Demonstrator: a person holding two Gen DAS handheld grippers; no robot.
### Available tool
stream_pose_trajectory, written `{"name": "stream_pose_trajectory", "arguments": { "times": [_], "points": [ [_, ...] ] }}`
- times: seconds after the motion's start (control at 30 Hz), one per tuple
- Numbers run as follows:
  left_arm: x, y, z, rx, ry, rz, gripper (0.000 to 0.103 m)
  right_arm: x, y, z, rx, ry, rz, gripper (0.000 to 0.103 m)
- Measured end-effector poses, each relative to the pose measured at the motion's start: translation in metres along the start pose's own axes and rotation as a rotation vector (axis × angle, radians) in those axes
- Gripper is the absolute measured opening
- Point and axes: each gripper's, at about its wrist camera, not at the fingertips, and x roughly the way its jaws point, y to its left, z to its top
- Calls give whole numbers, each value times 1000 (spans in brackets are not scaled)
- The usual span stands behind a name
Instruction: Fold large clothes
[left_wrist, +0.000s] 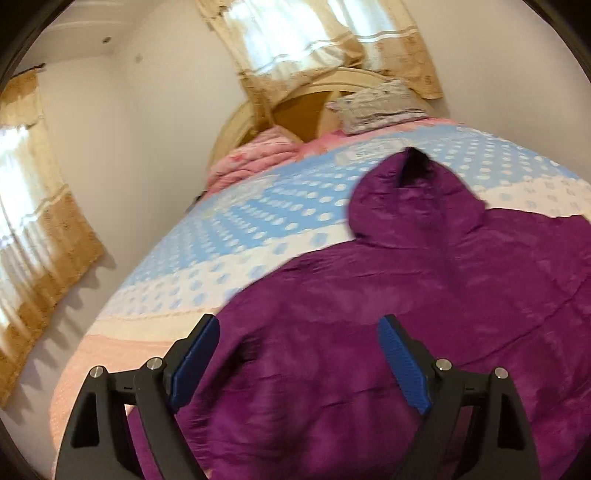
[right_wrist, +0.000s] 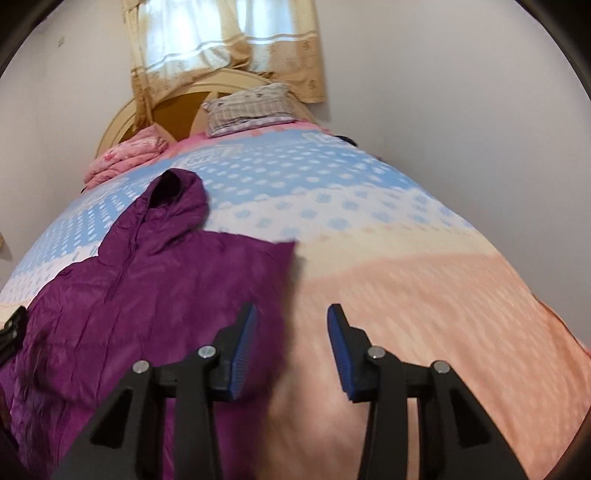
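Note:
A purple hooded jacket (left_wrist: 424, 295) lies spread flat on the bed, hood (left_wrist: 410, 195) toward the headboard. My left gripper (left_wrist: 297, 325) is open and empty, hovering over the jacket's left part near its edge. In the right wrist view the jacket (right_wrist: 147, 295) fills the left side, hood (right_wrist: 177, 199) at the top. My right gripper (right_wrist: 291, 314) is open and empty above the jacket's right edge, its left finger over the fabric and its right finger over the bare bedspread. The left gripper shows as a dark shape at that view's left edge (right_wrist: 13, 328).
The bed has a bedspread (right_wrist: 406, 280) in blue dots, cream and peach bands. A folded pink blanket (right_wrist: 125, 155) and a patterned pillow (right_wrist: 247, 107) lie by the round headboard (right_wrist: 122, 122). Curtained windows (left_wrist: 33, 221) and walls flank the bed.

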Motion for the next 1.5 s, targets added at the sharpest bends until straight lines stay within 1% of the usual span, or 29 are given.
{"name": "stream_pose_trajectory", "arguments": {
  "times": [0.03, 0.07, 0.1, 0.13, 0.2, 0.27, 0.3, 0.4, 0.57, 0.77, 0.87, 0.9, 0.93, 1.0, 1.07, 1.13, 1.17, 1.3, 1.37, 1.5],
  "points": [
    [3, -7, 0, 8, 9, -21, 88, 12, 9, 0, -18, 18, -4, 43],
    [10, -18, 0, 28, 29, -20, 88, 20, 15, -1, -28, 30, 7, 43],
    [17, -25, -2, 45, 41, -12, 88, 30, 25, -4, -57, 57, 37, 43],
    [25, -31, -6, 62, 56, -10, 88, 36, 33, -9, -89, 78, 47, 43],
    [40, -38, -16, 68, 105, -30, 88, 43, 44, -19, -140, 90, 35, 43],
    [51, -38, -27, 55, 152, -41, 88, 48, 48, -28, -157, 109, 44, 43],
    [57, -37, -31, 39, 173, -63, 88, 50, 48, -29, -157, 115, 44, 43],
    [64, -31, -35, -9, 196, -115, 88, 55, 44, -32, -147, 143, 55, 44],
    [66, -33, -35, -18, 193, -126, 90, 59, 50, -36, -177, 150, 23, 46],
    [68, -28, -38, -40, 197, -143, 91, 61, 52, -35, -186, 161, 18, 46],
    [68, -28, -39, -40, 195, -140, 92, 59, 54, -28, -197, 191, 10, 46],
    [68, -28, -39, -42, 195, -141, 92, 53, 53, -22, -192, 192, -8, 45],
    [69, -28, -39, -44, 194, -142, 92, 41, 51, -15, -163, 170, -14, 45],
    [69, -27, -39, -44, 194, -143, 92, 24, 52, -5, -129, 135, 7, 46],
    [70, -27, -39, -46, 194, -145, 93, 11, 64, -1, -131, 118, 28, 47],
    [70, -26, -39, -49, 195, -148, 93, 13, 76, -5, -138, 130, 52, 47],
    [70, -25, -39, -52, 195, -151, 93, 20, 84, -11, -154, 149, 57, 46],
    [71, -24, -39, -61, 198, -161, 93, 49, 92, -36, -160, 209, 43, 46],
    [71, -24, -39, -62, 198, -163, 93, 52, 95, -44, -176, 183, 25, 46],
    [71, -25, -39, -61, 198, -163, 93, 54, 98, -45, -192, 179, 10, 47]
  ]
}}
